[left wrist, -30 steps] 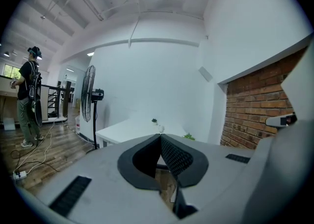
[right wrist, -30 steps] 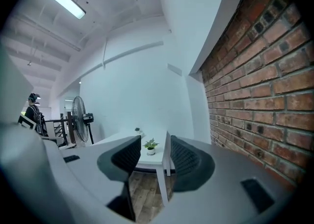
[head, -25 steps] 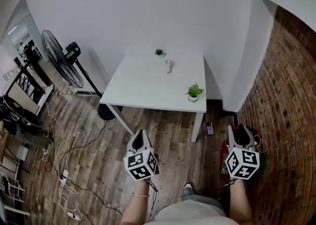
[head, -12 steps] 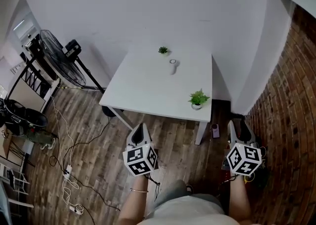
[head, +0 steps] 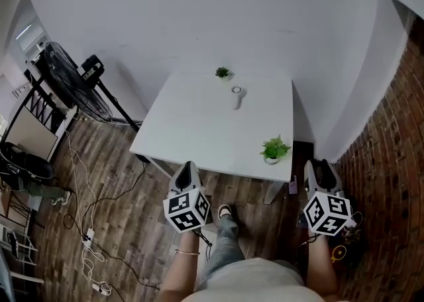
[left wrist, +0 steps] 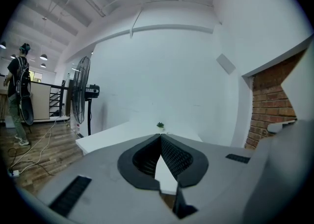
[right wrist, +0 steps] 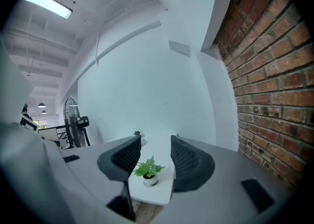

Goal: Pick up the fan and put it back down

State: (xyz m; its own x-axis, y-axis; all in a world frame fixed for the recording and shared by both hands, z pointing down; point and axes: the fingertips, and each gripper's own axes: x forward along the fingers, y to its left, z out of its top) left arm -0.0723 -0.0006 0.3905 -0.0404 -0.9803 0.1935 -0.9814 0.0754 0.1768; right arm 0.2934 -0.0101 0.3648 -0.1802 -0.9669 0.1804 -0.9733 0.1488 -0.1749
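A small white handheld fan point(head: 236, 97) lies on the white table point(head: 199, 122), toward its far side. My left gripper point(head: 187, 168) hangs in front of the table's near edge with its jaws closed together and nothing between them; in the left gripper view the left gripper point(left wrist: 160, 135) points across the tabletop. My right gripper point(head: 318, 165) is off the table's near right corner, open and empty. In the right gripper view the right gripper point(right wrist: 156, 142) frames a small potted plant point(right wrist: 148, 171).
A potted plant point(head: 274, 149) stands at the table's near right corner and a smaller plant point(head: 222, 72) at the far edge. A large black standing fan point(head: 73, 82) is left of the table. Cables point(head: 86, 228) trail over the wooden floor. A brick wall point(head: 391, 181) runs along the right.
The view has advanced toward the table, which now lies closer to both grippers. A foot has stepped forward below. Neither gripper's jaws have changed.
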